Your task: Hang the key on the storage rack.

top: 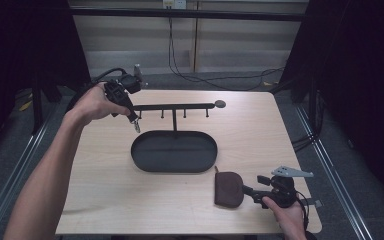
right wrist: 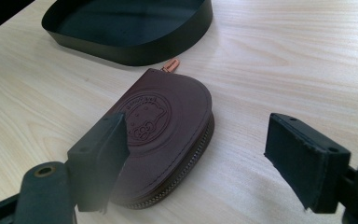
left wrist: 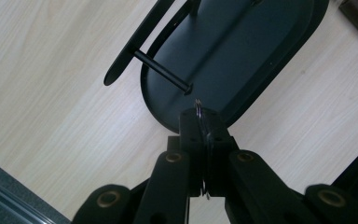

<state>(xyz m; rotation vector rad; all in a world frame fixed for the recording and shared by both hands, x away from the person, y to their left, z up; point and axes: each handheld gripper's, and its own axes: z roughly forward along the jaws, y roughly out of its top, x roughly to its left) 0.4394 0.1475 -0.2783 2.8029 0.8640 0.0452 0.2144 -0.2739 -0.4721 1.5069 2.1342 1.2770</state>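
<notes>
at a pale wooden table (top: 105, 165), a person works two hand-held grippers around a black key stand (top: 175, 150), an oval tray with a post and a crossbar of small pegs. the left gripper (top: 136, 125) is raised beside the left end of the crossbar (top: 172, 106), its jaws pressed together on a thin metal key ring (left wrist: 199, 111). the ring stands edge-on between the jaws and pokes out past their tips, which leaves its loop free to be slipped over something. in the left gripper view the ring sits just short of the tip of the nearest peg (left wrist: 161, 71), near it but not yet over it, with the tray (left wrist: 242, 51) below. the judgement here is that the ring is being lined up for hanging on that peg.

the right gripper (top: 247, 190) rests low at the near right corner of the table, its jaws spread apart and holding nothing. a dark brown leather zip pouch (right wrist: 168, 135) lies flat on the table just in front of it, close by the tray's rim (right wrist: 135, 53); its zip pull (right wrist: 169, 66) points toward the tray. one jaw overlaps the pouch's edge in the right gripper view, though whether it touches cannot be told.
</notes>
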